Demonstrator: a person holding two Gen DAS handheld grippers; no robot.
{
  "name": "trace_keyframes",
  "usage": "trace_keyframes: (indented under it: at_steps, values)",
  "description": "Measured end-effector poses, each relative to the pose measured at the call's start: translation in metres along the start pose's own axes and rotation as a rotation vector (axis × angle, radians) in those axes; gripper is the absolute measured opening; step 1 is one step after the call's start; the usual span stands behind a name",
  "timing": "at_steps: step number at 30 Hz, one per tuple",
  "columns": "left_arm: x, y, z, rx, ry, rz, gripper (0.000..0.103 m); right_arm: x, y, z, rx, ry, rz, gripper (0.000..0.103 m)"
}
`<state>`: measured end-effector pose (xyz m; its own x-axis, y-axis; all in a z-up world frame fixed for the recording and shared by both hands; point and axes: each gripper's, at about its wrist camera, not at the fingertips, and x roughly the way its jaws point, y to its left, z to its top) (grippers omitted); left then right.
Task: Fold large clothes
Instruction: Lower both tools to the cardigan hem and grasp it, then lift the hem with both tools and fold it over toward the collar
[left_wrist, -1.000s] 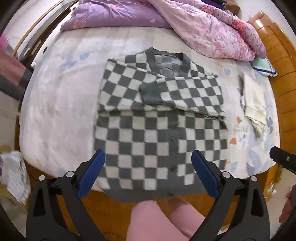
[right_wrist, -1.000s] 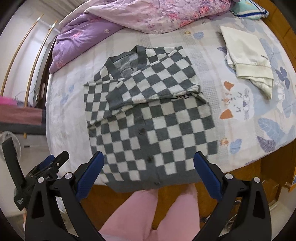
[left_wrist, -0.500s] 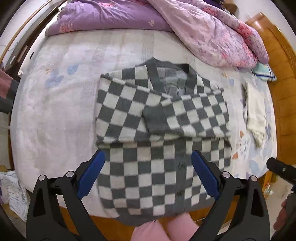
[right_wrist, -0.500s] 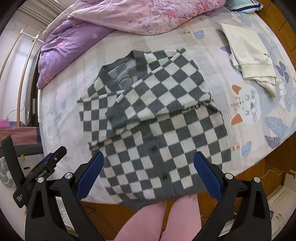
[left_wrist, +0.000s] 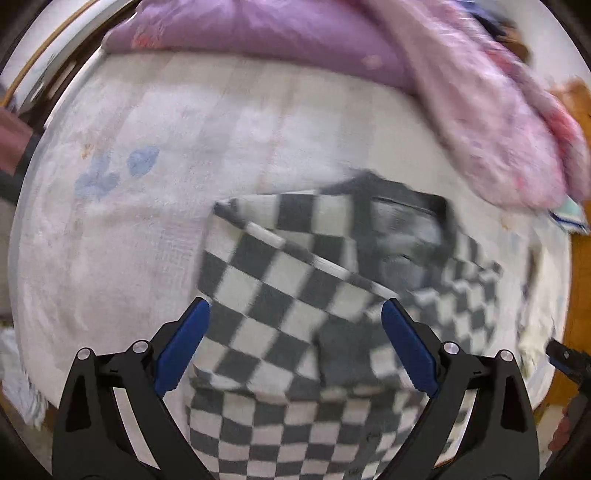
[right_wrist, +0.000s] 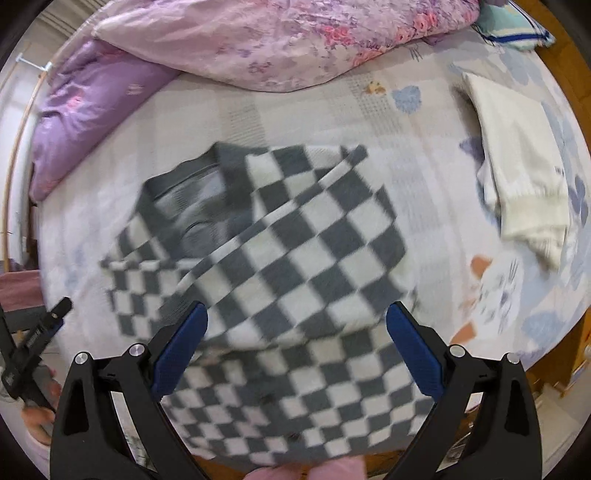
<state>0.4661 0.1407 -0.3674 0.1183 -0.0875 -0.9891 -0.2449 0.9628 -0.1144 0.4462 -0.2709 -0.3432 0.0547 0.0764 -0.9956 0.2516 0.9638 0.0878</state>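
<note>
While both pairs of fingers stand spread wide with nothing between them, the checked cardigan (left_wrist: 295, 317) lies flat on the bed (left_wrist: 147, 229), directly ahead of and between the blue pads. It is a soft knit in grey and off-white squares, with a plain grey ribbed neckline at its far end and both sleeves folded across the chest, one overlapping the other in a slanting band. Small dark buttons run down its near half, which reaches the mattress edge below the right gripper (right_wrist: 295, 347). The left gripper (left_wrist: 295, 347) hangs above the garment's left shoulder side; its view is blurred.

Beyond the fingers, a puffy quilt (right_wrist: 280, 40) with a pink floral print is heaped along the far side of the bed, beside a smooth purple pillow (right_wrist: 92, 110). To the right of the right fingers, well apart from the cardigan, rests a folded cream garment (right_wrist: 517, 177) with a ribbed hem. The sheet is pale, printed with faded blue leaves and orange shapes.
</note>
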Motion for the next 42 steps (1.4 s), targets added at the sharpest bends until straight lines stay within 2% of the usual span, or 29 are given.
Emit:
trace_keyframes:
  at_steps: [5,8,11,14,16,17,18,20,22,24,27,28,30,31,32,33,34,36,42]
  values:
    - [0.050,0.035,0.035,-0.071,0.041,-0.011,0.094,0.037,-0.014,0.046,-0.039,0.047,-0.072,0.094]
    - [0.082,0.056,0.051,-0.095,0.092,0.009,0.094,0.059,-0.023,0.064,-0.030,0.088,-0.064,0.094]
    - [0.110,0.068,0.064,-0.092,0.131,0.066,0.094,0.078,-0.030,0.078,-0.025,0.111,-0.082,0.094]
    - [0.137,0.078,0.074,-0.102,0.155,0.050,0.093,0.092,-0.034,0.089,-0.016,0.129,-0.065,0.094]
    - [0.154,0.082,0.076,-0.116,0.183,0.011,0.064,0.097,-0.036,0.096,-0.027,0.113,-0.054,0.093]
    - [0.164,0.083,0.075,-0.124,0.205,0.012,0.056,0.097,-0.036,0.101,-0.040,0.076,-0.034,0.092]
    - [0.170,0.084,0.075,-0.128,0.200,0.018,0.055,0.097,-0.038,0.104,-0.049,0.043,-0.024,0.086]
    - [0.172,0.083,0.074,-0.112,0.184,0.024,0.053,0.104,-0.042,0.114,-0.042,0.037,-0.038,0.080]
    - [0.170,0.081,0.074,-0.098,0.179,0.024,0.044,0.112,-0.047,0.124,-0.027,0.046,-0.013,0.070]
    - [0.162,0.078,0.073,-0.088,0.171,0.061,0.028,0.130,-0.056,0.140,0.001,0.084,0.016,0.069]
    - [0.147,0.076,0.069,-0.104,0.118,0.084,0.026,0.155,-0.062,0.160,-0.001,0.131,0.057,0.068]
    - [0.142,0.069,0.067,-0.093,0.102,0.098,0.025,0.167,-0.065,0.167,0.001,0.163,0.050,0.067]
    - [0.134,0.060,0.061,-0.064,0.071,0.128,0.025,0.193,-0.072,0.178,0.018,0.236,-0.024,0.067]
    - [0.131,0.057,0.059,-0.062,0.062,0.132,0.025,0.204,-0.075,0.180,0.026,0.260,-0.021,0.066]
    - [0.128,0.056,0.057,-0.058,0.057,0.134,0.024,0.212,-0.076,0.180,0.031,0.284,-0.003,0.059]
    - [0.125,0.055,0.056,-0.052,0.053,0.135,0.024,0.221,-0.077,0.176,0.037,0.320,0.017,0.044]
    - [0.123,0.055,0.056,-0.049,0.052,0.133,0.024,0.222,-0.078,0.173,0.047,0.313,0.014,0.035]
    - [0.119,0.055,0.058,-0.047,0.050,0.125,0.023,0.216,-0.076,0.171,0.059,0.285,0.018,0.024]
    - [0.095,0.055,0.053,-0.080,0.035,0.147,0.022,0.175,-0.067,0.155,0.057,0.192,-0.013,0.019]
